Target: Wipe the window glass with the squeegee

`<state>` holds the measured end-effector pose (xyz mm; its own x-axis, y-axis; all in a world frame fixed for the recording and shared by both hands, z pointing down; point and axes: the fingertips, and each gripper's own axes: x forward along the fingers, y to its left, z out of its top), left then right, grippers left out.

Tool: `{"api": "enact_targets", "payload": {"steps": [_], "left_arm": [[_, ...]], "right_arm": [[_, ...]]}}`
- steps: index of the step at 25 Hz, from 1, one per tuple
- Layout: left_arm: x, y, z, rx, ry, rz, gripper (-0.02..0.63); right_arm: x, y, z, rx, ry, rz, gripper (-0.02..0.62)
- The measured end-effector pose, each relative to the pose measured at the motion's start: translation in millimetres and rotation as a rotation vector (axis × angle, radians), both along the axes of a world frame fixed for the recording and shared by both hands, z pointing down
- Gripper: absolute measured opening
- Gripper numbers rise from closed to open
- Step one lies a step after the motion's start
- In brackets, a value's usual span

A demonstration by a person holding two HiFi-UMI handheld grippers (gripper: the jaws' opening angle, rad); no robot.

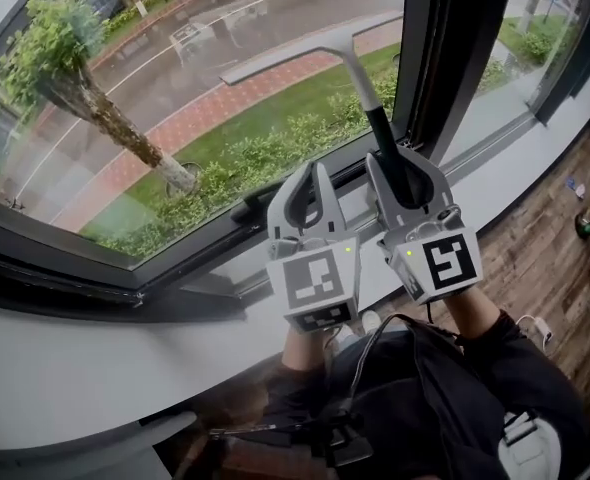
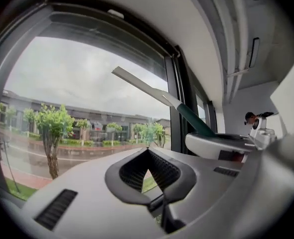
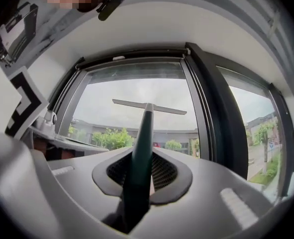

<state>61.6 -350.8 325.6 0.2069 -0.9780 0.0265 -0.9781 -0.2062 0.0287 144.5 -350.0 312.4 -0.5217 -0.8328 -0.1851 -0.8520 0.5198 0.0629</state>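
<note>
Closest to me, the left gripper [image 1: 310,186] and the right gripper [image 1: 400,168] sit side by side just above the white window sill [image 1: 75,368], their marker cubes facing up at me. In the left gripper view the left gripper [image 2: 148,156] has its fingers [image 2: 132,171] clenched tip to tip with nothing between them, only a slit of lawn showing through the gap lower down. In the right gripper view the right gripper [image 3: 143,158] has its fingers [image 3: 164,173] clamped on the dark green handle of the squeegee [image 3: 146,128], which runs straight up out of the grip. In the head view the squeegee [image 1: 360,78] rises from that gripper beside the dark window frame [image 1: 430,58], its pale neck bending left to the long blade. The blade lies across the upper part of the window glass [image 1: 175,88], tilted with its right end higher; I cannot tell whether it presses on the pane. Beyond the glass I see a strip of hedge and grass, a red brick path, a tree [image 1: 85,88] at the left and a wet road farther out.
</note>
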Motion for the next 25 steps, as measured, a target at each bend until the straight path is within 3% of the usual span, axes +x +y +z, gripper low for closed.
{"api": "enact_targets", "payload": {"steps": [4, 7, 25], "left_arm": [[-6, 15, -41, 0.141, 0.013, -0.003, -0.002], [-7, 24, -56, 0.194, 0.0, -0.006, -0.002], [-21, 23, -61, 0.221, 0.013, -0.033, -0.002]], "right_arm": [[-18, 13, -46, 0.085, -0.063, -0.031, 0.066], [-21, 21, -68, 0.106, -0.127, -0.05, 0.066], [-20, 13, -71, 0.102, -0.17, -0.068, 0.064]]}}
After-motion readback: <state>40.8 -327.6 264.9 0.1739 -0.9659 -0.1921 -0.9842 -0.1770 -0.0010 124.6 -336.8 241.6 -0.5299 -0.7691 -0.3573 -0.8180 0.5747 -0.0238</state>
